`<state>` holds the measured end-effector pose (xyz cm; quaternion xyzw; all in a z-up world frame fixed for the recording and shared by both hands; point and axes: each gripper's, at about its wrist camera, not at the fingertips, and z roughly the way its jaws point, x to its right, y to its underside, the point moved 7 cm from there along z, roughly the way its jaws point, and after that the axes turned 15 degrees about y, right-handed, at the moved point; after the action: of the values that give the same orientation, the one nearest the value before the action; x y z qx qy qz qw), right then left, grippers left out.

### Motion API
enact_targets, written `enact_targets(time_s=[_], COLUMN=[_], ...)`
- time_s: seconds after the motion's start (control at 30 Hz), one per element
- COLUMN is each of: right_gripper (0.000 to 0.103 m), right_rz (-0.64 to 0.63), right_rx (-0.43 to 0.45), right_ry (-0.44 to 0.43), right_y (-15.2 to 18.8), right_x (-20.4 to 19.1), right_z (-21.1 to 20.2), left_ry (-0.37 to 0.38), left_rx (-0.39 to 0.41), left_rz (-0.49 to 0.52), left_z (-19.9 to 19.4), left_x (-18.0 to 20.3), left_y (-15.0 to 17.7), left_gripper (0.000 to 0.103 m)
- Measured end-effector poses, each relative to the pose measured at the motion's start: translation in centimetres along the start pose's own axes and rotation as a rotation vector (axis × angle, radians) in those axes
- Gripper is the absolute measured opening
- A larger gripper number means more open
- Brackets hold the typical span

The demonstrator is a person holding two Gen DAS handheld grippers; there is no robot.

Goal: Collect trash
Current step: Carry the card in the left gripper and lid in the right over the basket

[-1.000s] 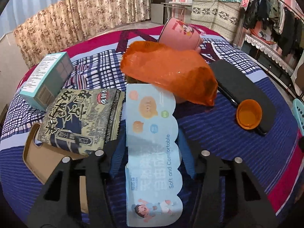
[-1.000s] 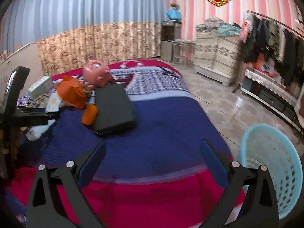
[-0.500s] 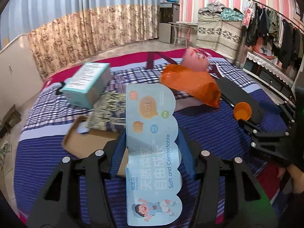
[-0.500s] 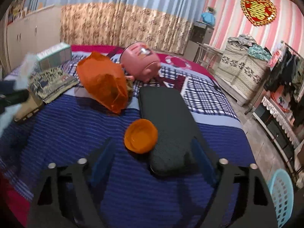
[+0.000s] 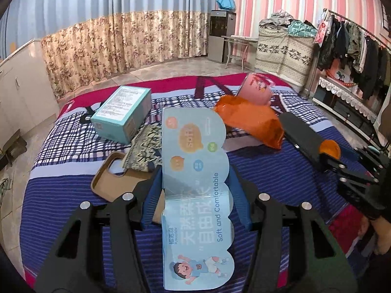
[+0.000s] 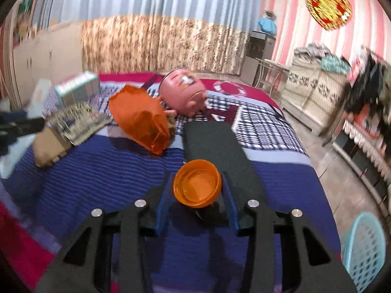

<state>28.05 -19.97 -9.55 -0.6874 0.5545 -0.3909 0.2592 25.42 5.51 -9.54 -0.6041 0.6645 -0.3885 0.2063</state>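
My left gripper (image 5: 195,195) is shut on a light blue cardboard package sleeve (image 5: 195,185) printed "Soft and Comfortable", held above the bed. My right gripper (image 6: 196,195) is open, its blue fingers on either side of a small orange plastic bowl (image 6: 197,186) that rests against a black case (image 6: 220,151); the fingers look apart from the bowl. In the left wrist view the right gripper (image 5: 352,168) and the bowl (image 5: 330,147) show at the right. An orange plastic bag (image 6: 139,119) lies behind the bowl.
On the bed lie a teal box (image 5: 122,113), a patterned packet (image 5: 144,147), a brown phone case (image 5: 114,180) and a pink piggy bank (image 6: 183,95). A light blue laundry basket (image 6: 366,251) stands on the floor at the right.
My left gripper lifted the blue sleeve up and back from the bed. My right gripper moved in to the orange bowl, which now sits between its fingers.
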Motion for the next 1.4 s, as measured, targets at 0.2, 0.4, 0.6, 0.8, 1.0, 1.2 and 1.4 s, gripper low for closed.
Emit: enact_targets(time_s=[0.2, 0.4, 0.6, 0.8, 1.0, 1.2, 1.4], right_gripper=[0.040, 0.040, 0.040, 0.040, 0.040, 0.040, 0.040], right_rz=[0.122, 0.224, 0.284, 0.382, 0.450, 0.500, 0.532], right_rx=[0.003, 0.001, -0.009, -0.004, -0.018, -0.026, -0.032], right_ry=[0.012, 0.082, 0.170, 0.219, 0.258, 0.299, 0.322], right_y=[2.0, 4.6, 7.6, 9.2, 11.0, 12.3, 13.2], right_x=[6.5, 13.3, 19.6, 23.8, 26.6, 29.3, 30.5], right_z=[-3.3, -6.4, -7.5, -7.5, -7.4, -7.0, -6.9], left_ry=[0.036, 0.097, 0.153, 0.199, 0.248, 0.283, 0.313], left_rx=[0.035, 0.052, 0.042, 0.048, 0.050, 0.034, 0.026], left_rz=[0.041, 0.091, 0.152, 0.190, 0.211, 0.248, 0.279], left_z=[0.0, 0.6, 2.2, 2.8, 3.7, 4.9, 5.7], left_x=[3.8, 9.3, 14.9, 19.4, 24.2, 28.2, 31.5], left_y=[-0.9, -1.3, -1.1, -1.3, -1.4, -1.1, -0.7], left_gripper=[0.052, 0.052, 0.052, 0.052, 0.052, 0.052, 0.052])
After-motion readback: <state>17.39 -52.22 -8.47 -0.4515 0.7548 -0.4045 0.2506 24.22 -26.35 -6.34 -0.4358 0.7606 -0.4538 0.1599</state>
